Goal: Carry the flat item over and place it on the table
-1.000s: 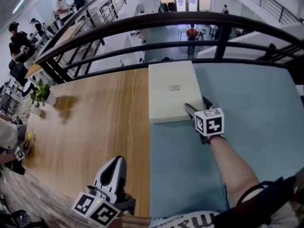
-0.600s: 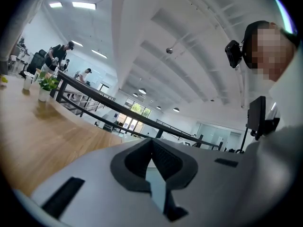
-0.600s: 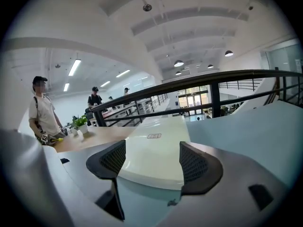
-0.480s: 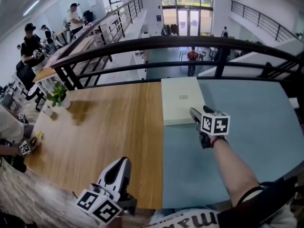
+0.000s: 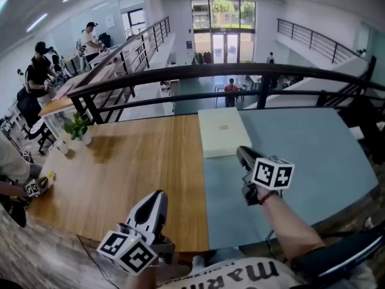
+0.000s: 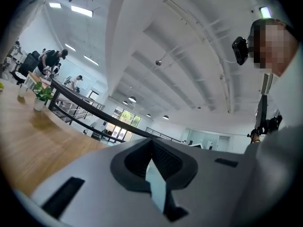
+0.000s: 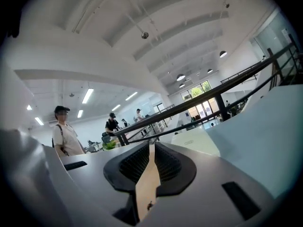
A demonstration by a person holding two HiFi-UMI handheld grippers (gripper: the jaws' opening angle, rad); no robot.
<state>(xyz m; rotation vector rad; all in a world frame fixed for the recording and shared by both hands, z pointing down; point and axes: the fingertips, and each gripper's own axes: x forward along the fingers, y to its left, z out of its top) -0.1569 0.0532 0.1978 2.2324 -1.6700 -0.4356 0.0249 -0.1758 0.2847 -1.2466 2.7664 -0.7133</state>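
The flat item is a pale, thin box (image 5: 219, 131) lying on the table by the far edge, on the seam between the wood half (image 5: 138, 161) and the blue half (image 5: 301, 143). In the right gripper view the box (image 7: 196, 141) lies ahead, well clear of the jaws. My right gripper (image 5: 242, 153) hovers a short way in front of the box; its jaws have just been closing and nothing is between them. My left gripper (image 5: 157, 197) is shut and empty over the wood near the table's front edge.
A black railing (image 5: 240, 71) runs along the table's far edge, with a drop to a lower floor behind it. A small potted plant (image 5: 78, 128) stands at the wood's far left. People work at desks back left; someone's hand (image 5: 30, 187) rests at the left edge.
My right gripper has pulled back from the box toward me and risen, and its jaws have gone from open to shut. The left gripper rose a little. The box stays put.
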